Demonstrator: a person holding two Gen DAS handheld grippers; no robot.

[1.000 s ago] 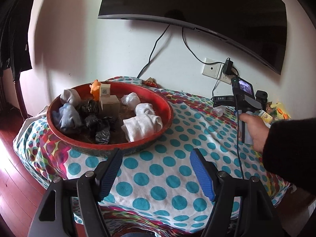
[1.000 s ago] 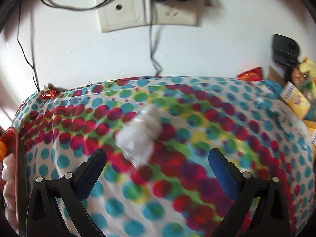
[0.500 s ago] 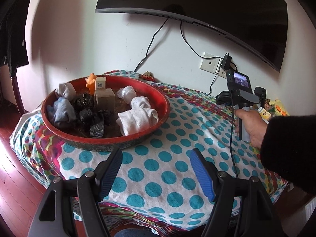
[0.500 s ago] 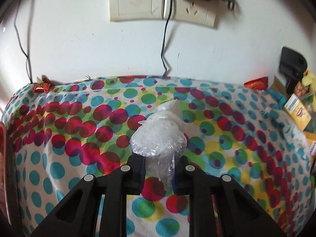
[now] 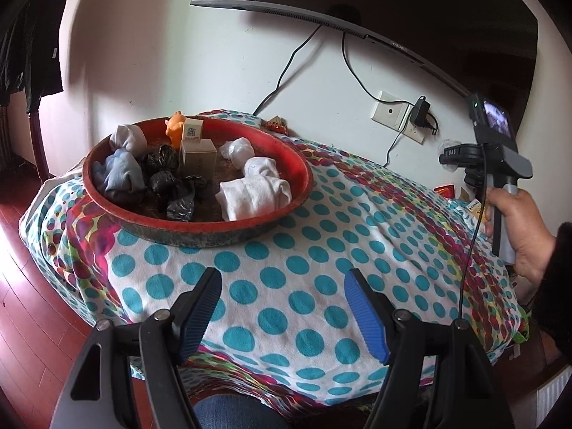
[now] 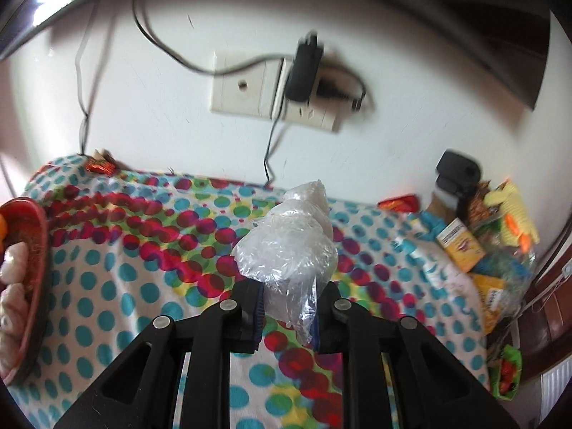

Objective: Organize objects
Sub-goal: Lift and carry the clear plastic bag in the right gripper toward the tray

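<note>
My right gripper (image 6: 287,316) is shut on a crumpled clear plastic bag (image 6: 289,243), held up off the polka-dot cloth (image 6: 150,286). In the left wrist view a person's hand (image 5: 520,221) holds that gripper's handle at the far right; its fingers are hidden there. A round red tray (image 5: 286,164) sits at the left of the table with white rolled socks (image 5: 254,196), black crumpled bags (image 5: 171,182), a blue sock (image 5: 121,175), small cardboard boxes (image 5: 198,155) and an orange toy (image 5: 175,127). My left gripper (image 5: 282,316) stands open over the cloth's near edge, nothing between its fingers.
A wall socket (image 6: 264,89) with a plugged charger and cables sits behind the table, under a wall-mounted television (image 5: 375,3). Snack packets and small boxes (image 6: 482,246) crowd the table's right end. A red wrapper (image 6: 102,166) lies at the back edge. Red wooden floor (image 5: 21,286) lies left.
My right gripper closed on the plastic bag and lifted it off the cloth, swinging left so the tray's edge came into view. The left gripper stayed put, still open.
</note>
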